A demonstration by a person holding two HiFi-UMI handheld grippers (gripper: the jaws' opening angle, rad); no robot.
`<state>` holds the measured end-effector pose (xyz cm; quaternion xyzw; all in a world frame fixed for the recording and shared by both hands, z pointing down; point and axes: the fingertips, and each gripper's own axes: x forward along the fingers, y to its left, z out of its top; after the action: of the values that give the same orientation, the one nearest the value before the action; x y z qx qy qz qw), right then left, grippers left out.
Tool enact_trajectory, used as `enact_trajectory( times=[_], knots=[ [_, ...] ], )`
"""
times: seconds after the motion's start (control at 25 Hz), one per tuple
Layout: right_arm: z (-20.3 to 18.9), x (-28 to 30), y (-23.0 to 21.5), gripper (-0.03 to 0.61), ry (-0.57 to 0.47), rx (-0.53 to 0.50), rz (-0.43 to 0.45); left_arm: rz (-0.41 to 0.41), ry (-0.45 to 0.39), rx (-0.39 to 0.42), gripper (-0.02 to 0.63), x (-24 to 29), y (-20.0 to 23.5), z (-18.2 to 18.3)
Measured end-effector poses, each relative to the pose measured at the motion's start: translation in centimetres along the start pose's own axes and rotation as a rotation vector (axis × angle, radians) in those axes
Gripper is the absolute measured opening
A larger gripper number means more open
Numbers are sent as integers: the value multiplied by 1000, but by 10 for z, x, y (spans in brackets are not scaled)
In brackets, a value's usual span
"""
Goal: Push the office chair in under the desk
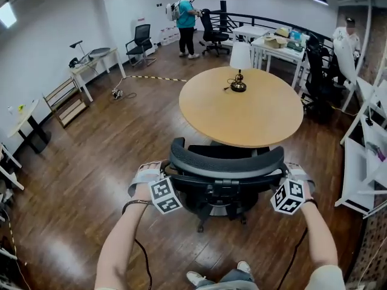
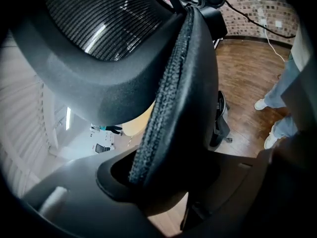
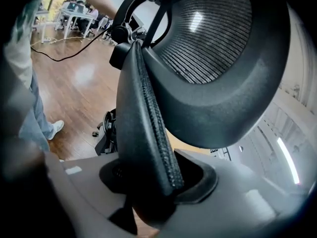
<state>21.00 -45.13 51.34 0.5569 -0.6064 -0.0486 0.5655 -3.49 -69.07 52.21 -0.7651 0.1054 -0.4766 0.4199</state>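
Note:
A black mesh office chair [image 1: 225,168] stands at the near edge of the round wooden desk [image 1: 242,122], its seat partly under the top. My left gripper [image 1: 158,177] is shut on the left edge of the chair's backrest [image 2: 168,93], which fills the gap between the jaws in the left gripper view. My right gripper [image 1: 290,183] is shut on the right edge of the backrest [image 3: 143,108], whose padded rim runs down into the jaws. The chair's base and wheels [image 1: 208,219] show below the seat.
A table lamp [image 1: 239,65] with a cord stands on the desk's far side. White shelving [image 1: 369,156] lines the right. Side tables [image 1: 91,62] stand at the left wall. A person [image 1: 186,20] and other chairs are far back. My shoes [image 1: 196,278] are just behind the chair.

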Motion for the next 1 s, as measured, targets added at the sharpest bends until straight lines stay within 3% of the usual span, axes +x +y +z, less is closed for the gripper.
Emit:
enact_trajectory(
  times=[0.56,1.0],
  knots=[
    [37,16,-4,193,79,81,-68,-47,-130,81,239,41,45,-21],
    [49,10,-2,213,116,122,-110,-128,-248,150,216,40,37,-20]
  ],
)
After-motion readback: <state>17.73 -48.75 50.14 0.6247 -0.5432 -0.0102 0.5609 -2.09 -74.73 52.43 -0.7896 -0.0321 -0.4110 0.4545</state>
